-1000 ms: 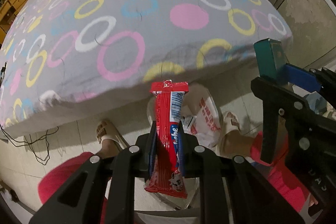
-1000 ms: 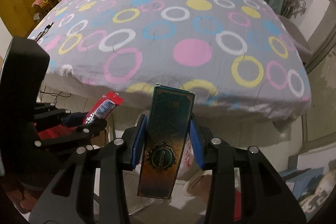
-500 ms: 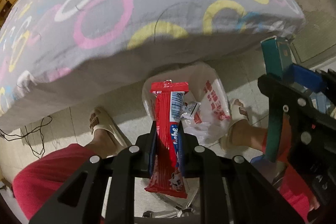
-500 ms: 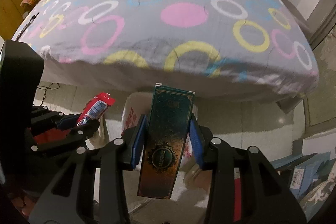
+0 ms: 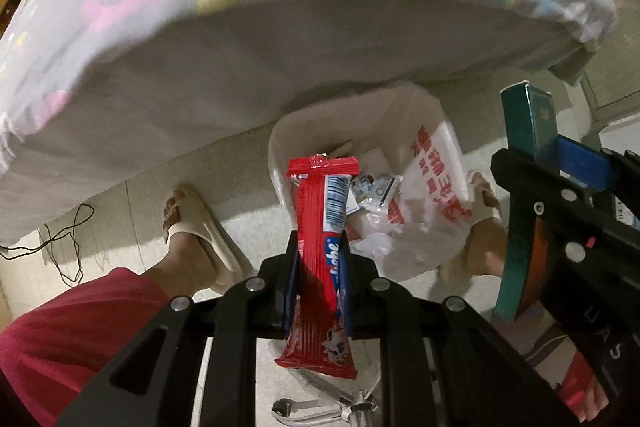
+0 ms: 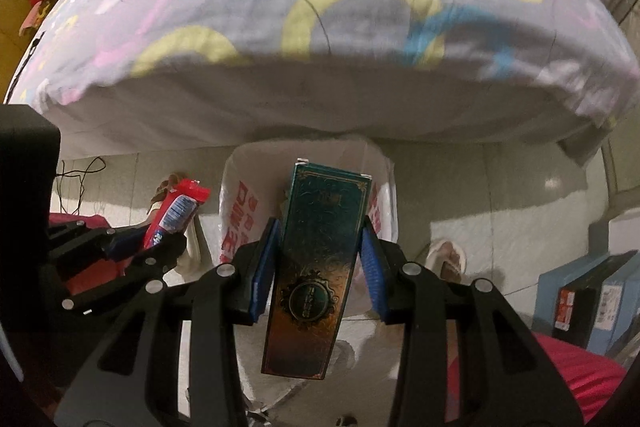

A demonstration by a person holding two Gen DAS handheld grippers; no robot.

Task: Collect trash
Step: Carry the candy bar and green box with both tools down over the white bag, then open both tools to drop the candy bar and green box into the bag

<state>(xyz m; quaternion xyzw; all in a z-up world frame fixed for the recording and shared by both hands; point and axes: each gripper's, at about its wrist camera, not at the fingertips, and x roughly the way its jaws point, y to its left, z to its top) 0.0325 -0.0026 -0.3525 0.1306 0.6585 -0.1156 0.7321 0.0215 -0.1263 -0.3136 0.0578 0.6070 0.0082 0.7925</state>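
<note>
My left gripper [image 5: 319,247] is shut on a long red snack wrapper [image 5: 322,227], which points down at a white plastic trash bag [image 5: 436,163] with red print. The bag stands open on the floor at the bed's foot with small packets inside. My right gripper [image 6: 318,239] is shut on a dark green box [image 6: 316,267] with gold ornament, held over the same trash bag [image 6: 236,211]. In the left wrist view the green box [image 5: 528,163] and right gripper show at the right. In the right wrist view the red wrapper [image 6: 174,215] shows at the left.
A bed [image 6: 320,7] with a grey sheet printed with coloured rings overhangs the bag. A person's feet in beige slippers [image 5: 196,227] stand either side of the bag, with red shorts [image 5: 60,339] near the lens. Black cables [image 5: 64,239] lie left; blue boxes [image 6: 588,295] stand right.
Both grippers have sunk toward the floor with their loads. The trash bag now looks larger and closer, and the bed's edge fills the upper part of both views.
</note>
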